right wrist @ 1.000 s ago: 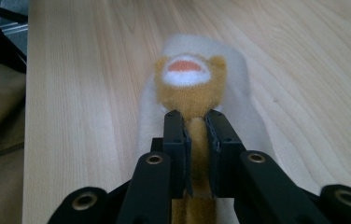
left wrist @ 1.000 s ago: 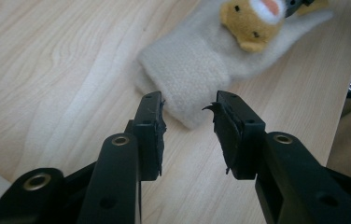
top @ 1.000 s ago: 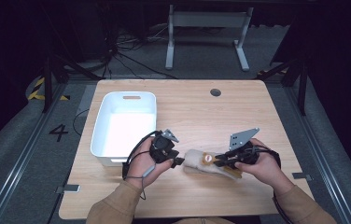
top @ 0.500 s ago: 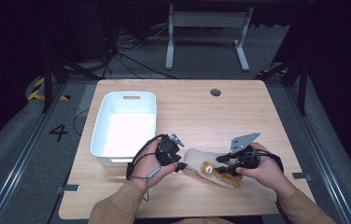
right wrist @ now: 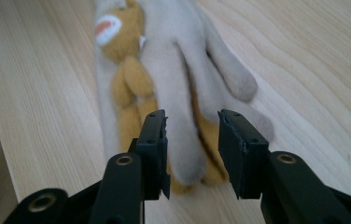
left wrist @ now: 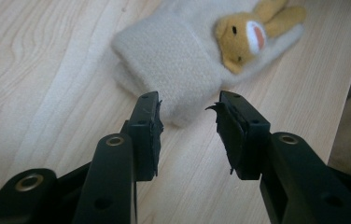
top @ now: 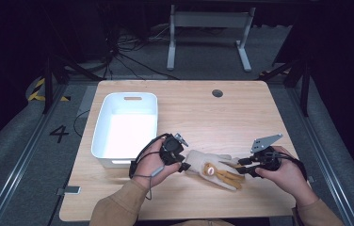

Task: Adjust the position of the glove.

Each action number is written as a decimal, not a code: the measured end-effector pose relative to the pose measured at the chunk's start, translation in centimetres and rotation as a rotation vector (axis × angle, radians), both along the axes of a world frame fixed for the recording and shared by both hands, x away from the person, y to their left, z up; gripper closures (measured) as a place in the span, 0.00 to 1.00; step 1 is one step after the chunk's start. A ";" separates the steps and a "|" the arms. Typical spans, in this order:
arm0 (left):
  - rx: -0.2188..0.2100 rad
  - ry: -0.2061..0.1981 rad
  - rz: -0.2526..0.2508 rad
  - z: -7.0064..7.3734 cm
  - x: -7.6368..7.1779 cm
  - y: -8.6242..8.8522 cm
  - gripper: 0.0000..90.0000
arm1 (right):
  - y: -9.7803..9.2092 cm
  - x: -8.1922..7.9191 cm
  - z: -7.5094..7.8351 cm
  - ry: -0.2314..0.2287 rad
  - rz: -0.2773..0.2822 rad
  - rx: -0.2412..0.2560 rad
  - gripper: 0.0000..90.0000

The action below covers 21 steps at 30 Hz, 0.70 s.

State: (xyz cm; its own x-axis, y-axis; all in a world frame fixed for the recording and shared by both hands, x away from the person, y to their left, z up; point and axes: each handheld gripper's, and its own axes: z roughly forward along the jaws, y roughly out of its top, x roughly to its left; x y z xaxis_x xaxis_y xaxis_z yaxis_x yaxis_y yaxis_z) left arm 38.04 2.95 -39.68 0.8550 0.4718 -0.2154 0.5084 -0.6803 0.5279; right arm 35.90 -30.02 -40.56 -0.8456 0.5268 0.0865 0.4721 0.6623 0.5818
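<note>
Change: both grippers had let go of the cream knit glove with an orange plush animal on it (top: 215, 170); it lay flat, lower centre of the high view.
Left gripper (left wrist: 188, 116): jaws apart at cuff.
Right gripper (right wrist: 192, 135): jaws apart over fingers.
Meaning: probably regrasp, then white plastic bin (top: 104, 141).
Writing: "4" on floor (top: 59, 134), left.

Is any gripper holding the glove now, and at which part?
Nothing is held. The left gripper is open at the cuff of the glove; the right gripper is open over its fingers.
</note>
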 end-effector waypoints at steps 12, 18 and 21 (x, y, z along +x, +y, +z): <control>0.045 0.061 -0.006 -1.3 0.4 -0.2 0.66 | -0.5 -0.2 -1.2 0.116 0.017 -0.134 0.69; 0.043 0.060 -0.005 -1.7 0.4 -0.3 0.66 | 0.2 0.1 -1.7 0.124 0.037 -0.155 0.76; 0.041 0.049 -0.002 -1.9 0.5 -0.4 0.70 | 0.3 0.2 -1.7 0.112 0.060 -0.183 0.91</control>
